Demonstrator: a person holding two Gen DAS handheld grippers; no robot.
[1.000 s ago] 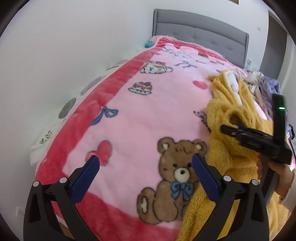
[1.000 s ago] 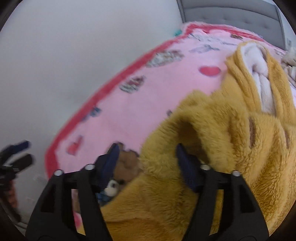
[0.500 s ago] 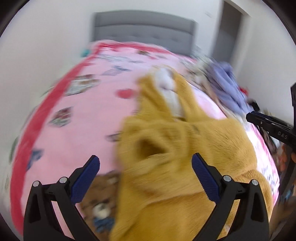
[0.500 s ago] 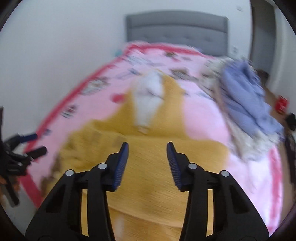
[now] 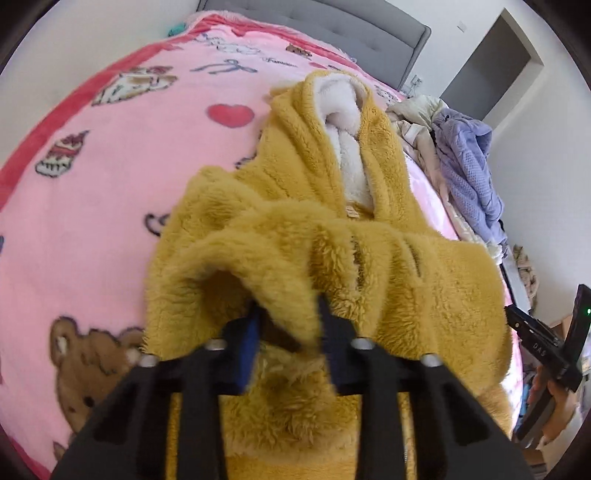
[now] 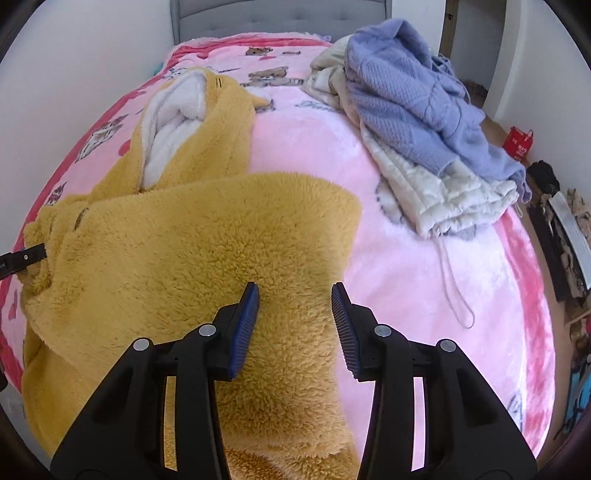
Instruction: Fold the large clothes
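Note:
A fluffy mustard-yellow hooded robe [image 5: 406, 288] with a white lining lies on the pink cartoon blanket [image 5: 92, 206], its hood toward the headboard. My left gripper [image 5: 288, 314] has its jaws closing tight on a thick raised fold at the robe's near left edge, and the pads press into the fleece. My right gripper [image 6: 294, 291] hovers open over the robe [image 6: 184, 240] near its right edge. Fleece lies under the gap, but the pads do not pinch it. A hand [image 5: 554, 402] holds that gripper at the right edge of the left wrist view.
A lilac knit sweater [image 6: 406, 92] lies over a white quilted garment [image 6: 443, 192] on the bed's right side. The grey headboard [image 6: 280, 14] is at the far end and a white wall runs along the left. A red bag [image 6: 521, 142] and clutter sit on the floor to the right.
Both grippers swung right across the bed and over the robe. The left went from wide open to shut on a fold. The right narrowed and now hangs still over the fleece.

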